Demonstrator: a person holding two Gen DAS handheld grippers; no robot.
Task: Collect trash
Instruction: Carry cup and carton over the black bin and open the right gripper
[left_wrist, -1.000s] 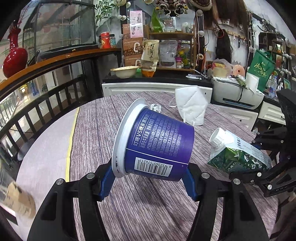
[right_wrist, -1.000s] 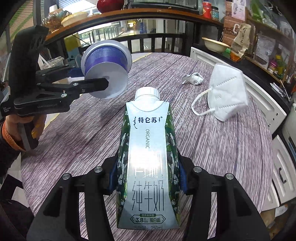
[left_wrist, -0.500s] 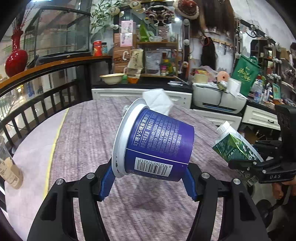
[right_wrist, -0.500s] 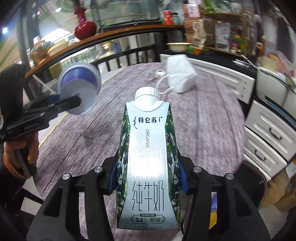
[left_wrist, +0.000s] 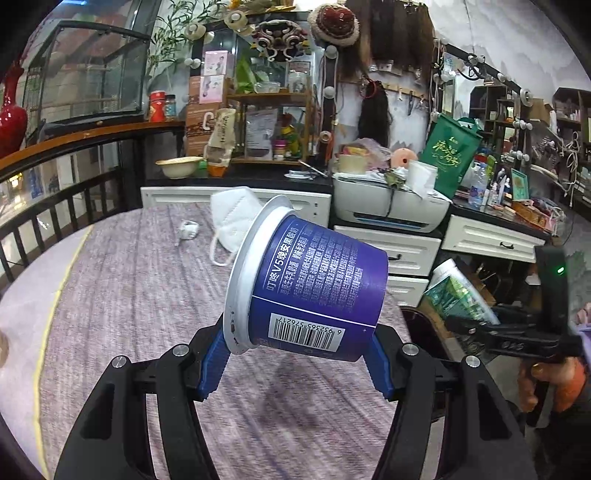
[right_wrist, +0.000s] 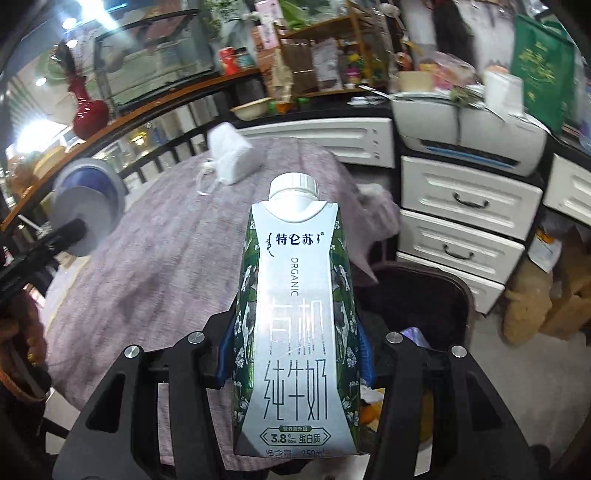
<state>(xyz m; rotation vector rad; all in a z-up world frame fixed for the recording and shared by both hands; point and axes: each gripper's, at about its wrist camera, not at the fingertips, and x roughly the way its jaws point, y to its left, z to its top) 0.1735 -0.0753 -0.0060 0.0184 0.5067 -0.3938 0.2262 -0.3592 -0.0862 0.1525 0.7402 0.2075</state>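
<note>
My left gripper (left_wrist: 295, 363) is shut on a purple yogurt cup (left_wrist: 314, 288), held on its side above the round table (left_wrist: 129, 295). My right gripper (right_wrist: 295, 358) is shut on a green-and-white milk carton (right_wrist: 297, 321), white cap pointing away; it hangs over the table's right edge beside a black trash bin (right_wrist: 436, 291). In the left wrist view the carton (left_wrist: 458, 295) and right gripper (left_wrist: 480, 325) sit at the right, off the table. A white face mask (left_wrist: 232, 221) and a small crumpled wrapper (left_wrist: 188, 230) lie at the table's far side. The right wrist view shows the cup (right_wrist: 88, 206) at the left.
White drawer cabinets (right_wrist: 461, 206) and a printer (left_wrist: 391, 206) stand behind the table on the right. A dark railing (left_wrist: 55, 206) with a wooden top curves along the left. Cluttered shelves (left_wrist: 269, 122) line the back wall. Cardboard boxes (right_wrist: 546, 295) sit on the floor right of the bin.
Both grippers have swung to the right with their loads. The carton has left the tabletop area and now hangs by the bin; the right wrist has rolled. The mask now appears left of the cup.
</note>
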